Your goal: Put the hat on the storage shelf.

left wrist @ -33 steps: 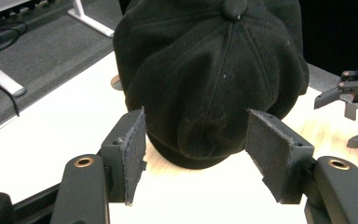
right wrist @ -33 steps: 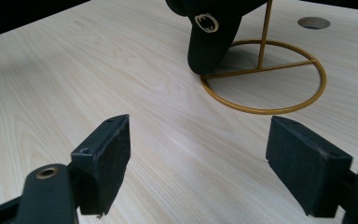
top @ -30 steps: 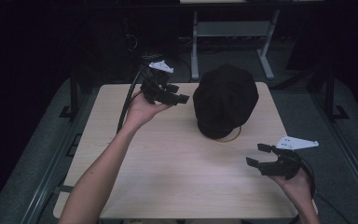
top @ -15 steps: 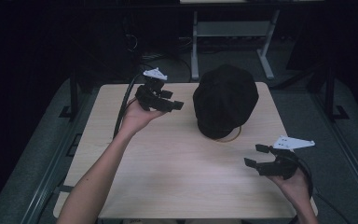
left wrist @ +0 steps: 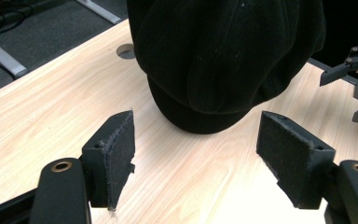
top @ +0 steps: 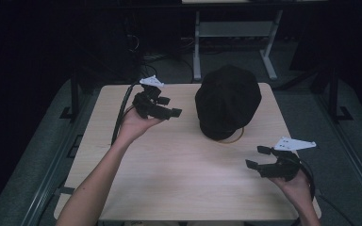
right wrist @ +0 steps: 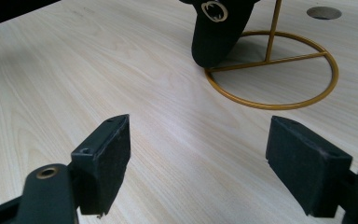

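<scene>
On the left side of the table (top: 136, 179), the left gripper (top: 169, 107) is being held above the wood with its jaws standing wide apart and nothing between them. Its pads (left wrist: 121, 158) are being pointed toward the black cap (top: 227, 101), which is being carried on a gold wire stand (right wrist: 272, 70) at the far right part of the table; the cap's lower edge is hanging close to the wood. At the near right, the right gripper (top: 258, 158) is being kept low, its jaws also spread and empty, well apart from the stand's ring. A risk is being judged here: if the cap is being pinched from one side only, the light stand is probably being tipped or dragged, because its thin ring is giving little resistance. Soft fabric is also possibly slipping from the pads.
</scene>
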Motion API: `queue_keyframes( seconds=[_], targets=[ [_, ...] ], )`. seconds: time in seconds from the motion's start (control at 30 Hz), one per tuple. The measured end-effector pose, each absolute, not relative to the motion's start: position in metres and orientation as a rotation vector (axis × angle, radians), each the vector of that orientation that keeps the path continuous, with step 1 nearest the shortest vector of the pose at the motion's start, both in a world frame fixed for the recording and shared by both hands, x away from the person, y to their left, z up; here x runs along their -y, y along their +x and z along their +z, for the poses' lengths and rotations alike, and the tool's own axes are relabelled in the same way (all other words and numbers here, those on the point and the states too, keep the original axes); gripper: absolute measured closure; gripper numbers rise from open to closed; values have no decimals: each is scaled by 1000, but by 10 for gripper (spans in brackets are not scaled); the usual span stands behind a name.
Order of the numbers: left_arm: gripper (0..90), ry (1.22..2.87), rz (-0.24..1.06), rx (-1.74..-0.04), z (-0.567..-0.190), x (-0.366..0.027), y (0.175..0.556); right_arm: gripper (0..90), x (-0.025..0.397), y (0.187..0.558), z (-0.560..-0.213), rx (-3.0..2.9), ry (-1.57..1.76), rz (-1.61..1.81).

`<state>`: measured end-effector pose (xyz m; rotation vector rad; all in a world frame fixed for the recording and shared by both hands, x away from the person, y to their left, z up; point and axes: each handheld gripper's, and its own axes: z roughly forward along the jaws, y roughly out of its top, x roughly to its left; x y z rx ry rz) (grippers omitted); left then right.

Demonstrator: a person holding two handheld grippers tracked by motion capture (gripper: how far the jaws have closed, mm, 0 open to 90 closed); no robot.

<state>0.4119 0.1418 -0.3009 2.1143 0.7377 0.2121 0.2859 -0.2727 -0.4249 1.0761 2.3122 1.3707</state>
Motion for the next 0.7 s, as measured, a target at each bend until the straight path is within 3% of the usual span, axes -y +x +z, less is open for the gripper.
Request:
queue_keyframes(
  seconds=[0.7],
  targets=[
    [207, 2104, 193, -761, -321, -151, 394, 217, 269, 286, -426, -2315, 1087, 1362]
  ],
)
